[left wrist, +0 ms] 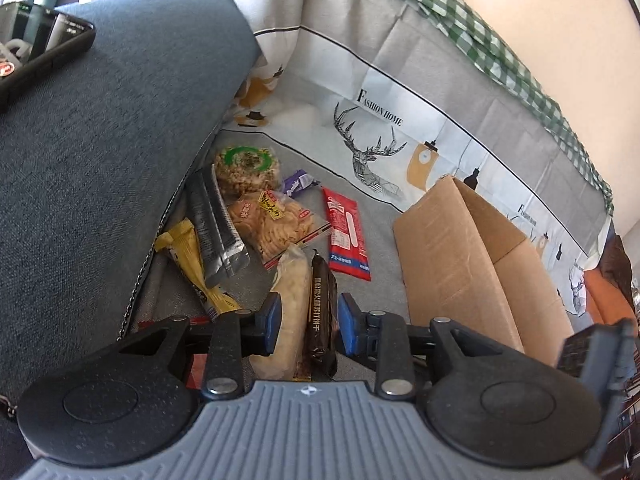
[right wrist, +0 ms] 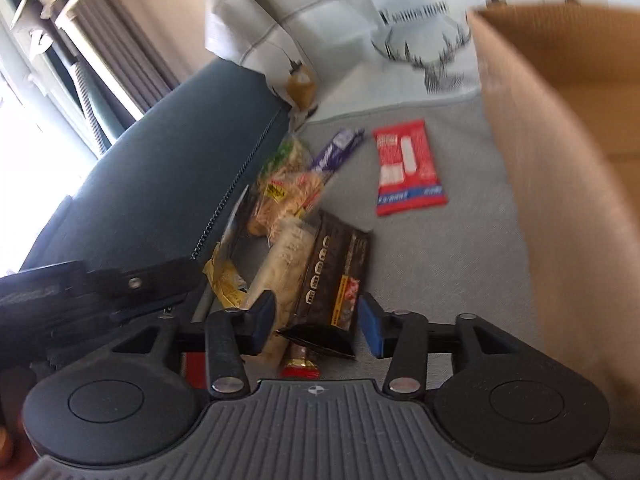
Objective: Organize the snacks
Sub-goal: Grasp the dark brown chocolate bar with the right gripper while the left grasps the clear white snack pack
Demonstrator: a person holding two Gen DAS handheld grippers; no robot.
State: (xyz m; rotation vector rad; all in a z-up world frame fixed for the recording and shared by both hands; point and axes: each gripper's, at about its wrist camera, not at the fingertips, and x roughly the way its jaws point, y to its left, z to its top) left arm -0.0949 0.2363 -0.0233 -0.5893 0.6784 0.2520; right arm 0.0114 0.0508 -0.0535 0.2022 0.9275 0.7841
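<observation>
Several snack packs lie in a pile on the grey sofa seat (left wrist: 368, 304) beside a blue cushion (left wrist: 100, 160). My left gripper (left wrist: 310, 322) is open above a dark brown biscuit pack (left wrist: 320, 312) and a pale cracker pack (left wrist: 290, 304). My right gripper (right wrist: 316, 318) is open over the same dark brown pack (right wrist: 334, 276), which lies between its fingers. A red packet (left wrist: 347, 236) lies apart to the right; it also shows in the right wrist view (right wrist: 408, 168). An open cardboard box (left wrist: 472, 268) stands at the right; it also shows in the right wrist view (right wrist: 568, 184).
A rice cake pack (left wrist: 246, 168), a noodle snack bag (left wrist: 276, 224), a purple bar (left wrist: 298, 184), silver sachets (left wrist: 216, 228) and a yellow wrapper (left wrist: 192, 264) lie by the cushion. A phone (left wrist: 36, 44) rests on the cushion. A printed cover (left wrist: 400, 92) hangs over the sofa back.
</observation>
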